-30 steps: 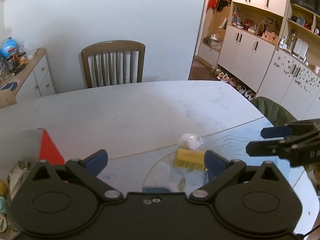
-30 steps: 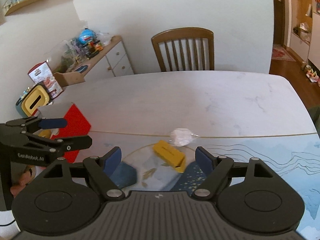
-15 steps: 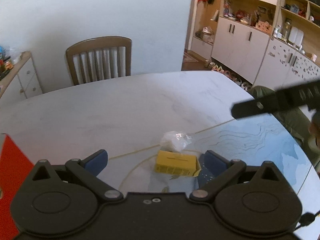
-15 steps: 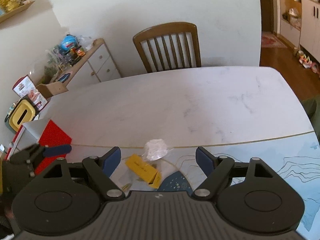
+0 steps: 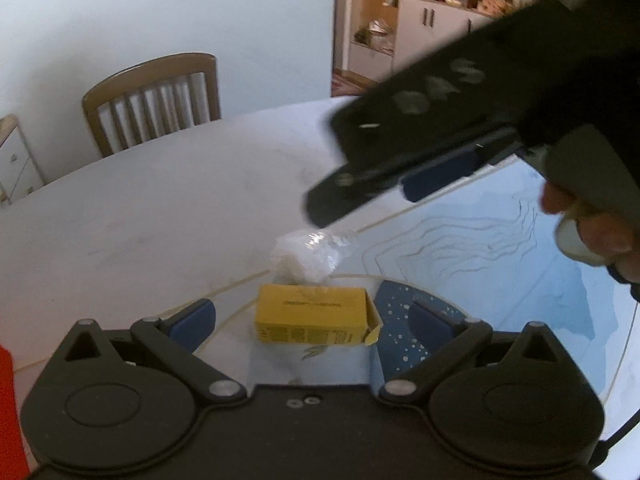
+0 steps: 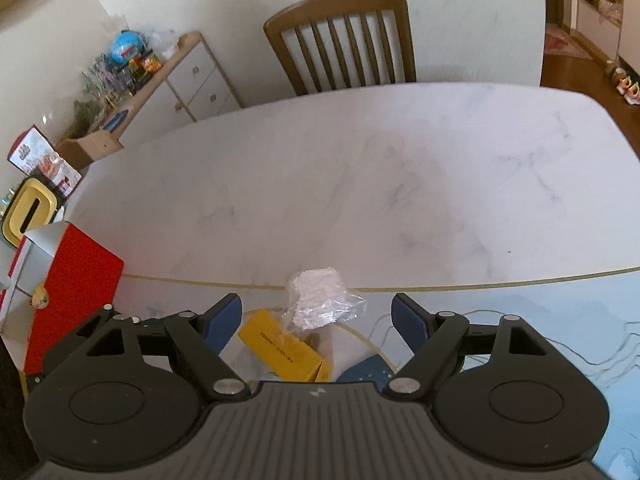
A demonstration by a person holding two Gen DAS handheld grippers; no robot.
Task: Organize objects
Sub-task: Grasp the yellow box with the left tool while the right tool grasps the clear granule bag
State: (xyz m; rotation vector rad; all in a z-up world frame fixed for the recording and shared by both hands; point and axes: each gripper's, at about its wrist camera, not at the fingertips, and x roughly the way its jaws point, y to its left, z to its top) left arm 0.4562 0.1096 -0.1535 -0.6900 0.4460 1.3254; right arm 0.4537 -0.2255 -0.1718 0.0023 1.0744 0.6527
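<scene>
At the far left stands a red-and-white cardboard box [image 6: 72,276] with stiff flat walls; a careless sweep of the left tongs [image 5: 312,318], whose blue-padded jaws are spread wide and hold nothing, could knock it. Between those jaws, near the front edge of the smooth white marble-look table [image 6: 360,168], lies the small yellow cardboard carton [image 5: 314,314], rectangular, one end flap hanging open; squeezing it on the open end would likely crush it or spill whatever is inside. Just behind it, seemingly touching, sits a crinkled clear plastic bag of white lumps [image 6: 320,300], soft and slippery, so a shallow pinch may slide off the film. The right tongs [image 6: 316,314], also wide open and empty, hover over both; two tools crowding one spot risks a collision
</scene>
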